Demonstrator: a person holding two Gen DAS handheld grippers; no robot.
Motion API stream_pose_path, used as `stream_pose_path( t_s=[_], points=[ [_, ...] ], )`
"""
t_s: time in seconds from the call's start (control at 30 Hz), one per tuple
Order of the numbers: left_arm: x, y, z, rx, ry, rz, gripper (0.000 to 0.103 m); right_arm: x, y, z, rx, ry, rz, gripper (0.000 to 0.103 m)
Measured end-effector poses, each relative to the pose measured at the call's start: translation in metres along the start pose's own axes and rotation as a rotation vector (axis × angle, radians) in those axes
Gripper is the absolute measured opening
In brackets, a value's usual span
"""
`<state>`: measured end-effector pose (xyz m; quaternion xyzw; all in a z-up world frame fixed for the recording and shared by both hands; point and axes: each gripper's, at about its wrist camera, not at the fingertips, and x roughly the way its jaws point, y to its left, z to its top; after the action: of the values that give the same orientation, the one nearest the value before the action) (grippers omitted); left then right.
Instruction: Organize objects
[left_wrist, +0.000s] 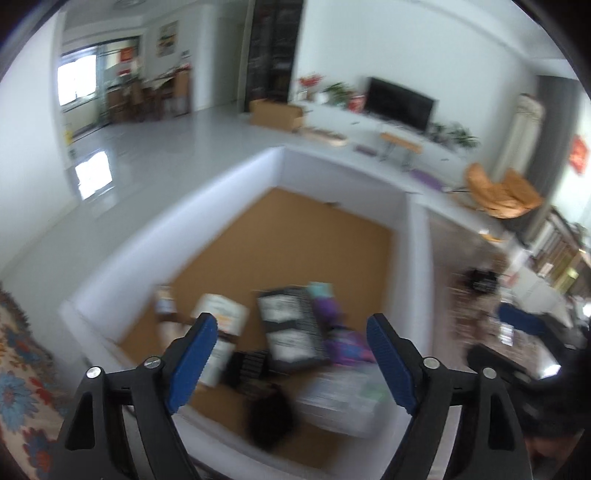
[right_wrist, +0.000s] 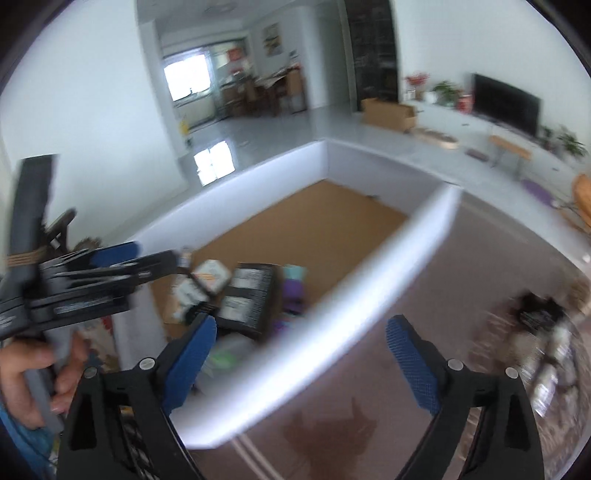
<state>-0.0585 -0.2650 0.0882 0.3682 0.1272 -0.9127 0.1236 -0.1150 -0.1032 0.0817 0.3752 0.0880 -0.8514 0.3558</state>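
A large white-walled box (left_wrist: 343, 177) with a brown cardboard floor holds several blurred items: a black box with white labels (left_wrist: 290, 328), a purple packet (left_wrist: 340, 325), white cartons (left_wrist: 221, 314) and a clear plastic pack (left_wrist: 343, 402). My left gripper (left_wrist: 291, 345) hangs open above them with nothing between its blue pads. My right gripper (right_wrist: 301, 354) is open too and holds nothing; it hovers over the box's near white wall (right_wrist: 332, 321). The same black box (right_wrist: 251, 299) shows beyond that wall. At the left of the right wrist view a hand (right_wrist: 26, 373) holds the left gripper's body (right_wrist: 85, 280).
A brown table top (right_wrist: 443, 295) lies right of the box, with a blurred heap of dark and pale items (right_wrist: 543, 332) at its right end. A patterned floral rug (left_wrist: 22, 369) lies left of the box. Beyond are tiled floor, a TV (left_wrist: 399, 101) and an orange chair (left_wrist: 502, 188).
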Motion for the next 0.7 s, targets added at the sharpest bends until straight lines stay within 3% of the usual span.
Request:
stream_pose_path(
  t_s=[0.1,0.27,0.53,0.7],
  points=[
    [-0.024,-0.056,-0.022,0.058,-0.029,-0.099,0.1,-0.02,-0.041,-0.03,0.072,-0.009,-0.092,0.094],
    [-0.021,-0.122,-0.064,0.143,0.023,-0.185,0.103,-0.039,-0.115,-0.104,0.203,0.04,-0.254,0.094],
    [0.038,-0.174,-0.123,0.259,0.153,-0.125,0.103,-0.08,-0.191,-0.204,0.325,0.121,-0.435,0.094],
    [0.059,-0.184,-0.134,0.279,0.185,-0.103,0.103,-0.083,-0.208,-0.226,0.348,0.138,-0.467,0.094]
  ],
)
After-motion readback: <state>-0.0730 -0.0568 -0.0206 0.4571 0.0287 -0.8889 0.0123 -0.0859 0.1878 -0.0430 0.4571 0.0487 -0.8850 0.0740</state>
